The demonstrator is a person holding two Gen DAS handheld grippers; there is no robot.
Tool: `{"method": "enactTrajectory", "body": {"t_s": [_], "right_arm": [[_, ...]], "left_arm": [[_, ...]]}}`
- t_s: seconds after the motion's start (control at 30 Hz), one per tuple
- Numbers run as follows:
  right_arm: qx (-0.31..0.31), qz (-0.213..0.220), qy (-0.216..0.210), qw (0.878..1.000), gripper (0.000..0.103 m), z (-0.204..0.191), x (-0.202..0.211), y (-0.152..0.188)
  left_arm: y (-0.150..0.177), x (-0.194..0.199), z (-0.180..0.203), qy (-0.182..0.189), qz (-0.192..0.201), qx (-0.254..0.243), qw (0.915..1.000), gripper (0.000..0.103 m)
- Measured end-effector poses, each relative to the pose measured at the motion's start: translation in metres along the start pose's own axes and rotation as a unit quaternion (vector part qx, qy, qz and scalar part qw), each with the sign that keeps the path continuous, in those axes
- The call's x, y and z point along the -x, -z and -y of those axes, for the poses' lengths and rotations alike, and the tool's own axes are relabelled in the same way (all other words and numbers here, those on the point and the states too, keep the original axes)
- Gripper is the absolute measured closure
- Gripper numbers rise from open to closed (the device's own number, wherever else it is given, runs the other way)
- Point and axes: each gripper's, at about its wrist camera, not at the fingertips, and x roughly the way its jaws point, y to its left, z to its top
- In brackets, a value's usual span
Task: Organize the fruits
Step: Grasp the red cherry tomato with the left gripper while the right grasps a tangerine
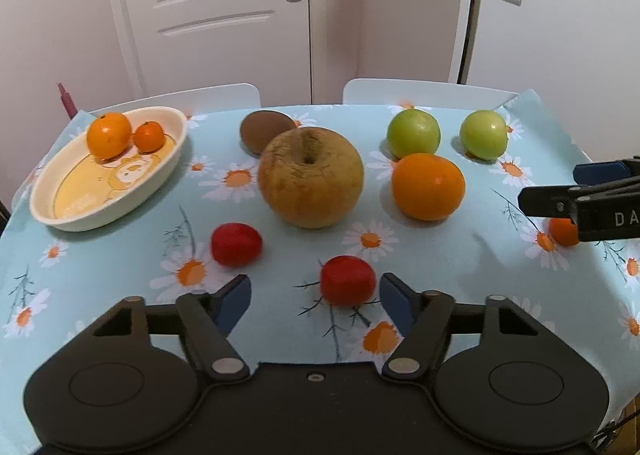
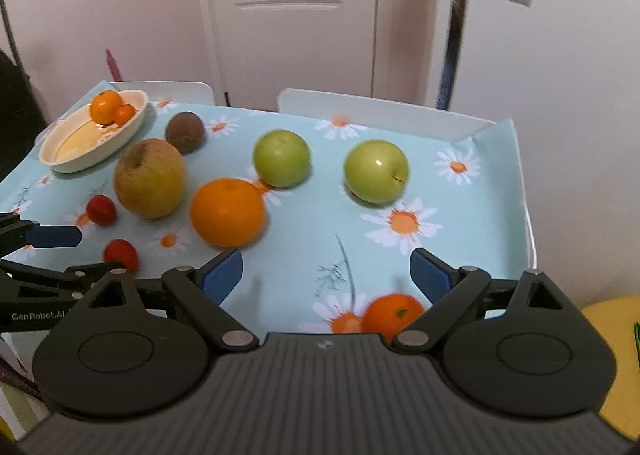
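Two oranges resting together at far end of oval dish. Right of dish: kiwi, brown apple, large orange, two green apples. Nearer than dish: two red fruits. Left gripper spread, right gripper spread over small orange.
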Motion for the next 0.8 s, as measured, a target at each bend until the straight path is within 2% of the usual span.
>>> {"method": "enactTrajectory", "body": {"t_s": [0.13,0.23,0.4,0.53,0.8], "right_arm": [[-0.011,-0.004,0.007,1.0,0.0,0.008,-0.003,0.006],[-0.013,-0.009,0.013,1.0,0.002,0.012,-0.005,0.011],[-0.022,-0.021,0.021,0.999,0.009,0.019,-0.008,0.017],[-0.026,-0.029,0.026,0.999,0.02,0.022,-0.01,0.02],[-0.029,-0.036,0.037,0.998,0.025,0.028,-0.012,0.022]], "left_arm": [[0.0,-0.007,0.006,0.007,-0.003,-0.009,0.9999,0.045],[0.001,-0.01,0.013,0.015,-0.006,-0.02,0.9997,0.066],[0.001,-0.01,0.019,0.008,-0.006,-0.034,0.9994,0.067],[0.0,-0.01,0.017,0.005,-0.007,-0.035,0.9994,0.067],[-0.001,-0.005,0.014,0.0,-0.006,-0.031,0.9995,0.067]]}}
